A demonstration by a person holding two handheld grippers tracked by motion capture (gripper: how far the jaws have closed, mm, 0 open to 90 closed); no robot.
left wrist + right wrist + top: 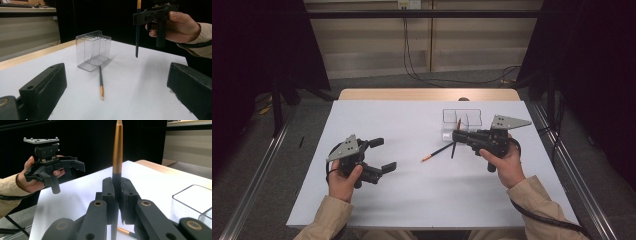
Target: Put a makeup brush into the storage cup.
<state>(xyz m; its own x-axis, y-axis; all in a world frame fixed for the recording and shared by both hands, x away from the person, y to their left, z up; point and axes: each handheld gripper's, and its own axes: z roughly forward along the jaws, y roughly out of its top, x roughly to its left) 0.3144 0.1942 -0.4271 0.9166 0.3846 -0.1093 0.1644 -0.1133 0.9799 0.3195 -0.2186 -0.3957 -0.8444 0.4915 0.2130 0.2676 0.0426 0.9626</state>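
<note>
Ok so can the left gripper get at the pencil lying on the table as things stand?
Probably yes. The left gripper has its jaws open and holds nothing, and the lying pencil rests flat on bare white table ahead of it. The clear box sits just behind the pencil's far end, not in the way.

My jaws matt black plastic; box [93,50] beside them clear glossy plastic; pencil [101,81] glossy lacquer; table [377,94] wood-look edge.

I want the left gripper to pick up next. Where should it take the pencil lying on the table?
Probably mid-shaft on the pencil, coming from above with the open left gripper straddling it crosswise. It lies flat and thin, one end close to the clear container, so grip nearer the orange end.
</note>
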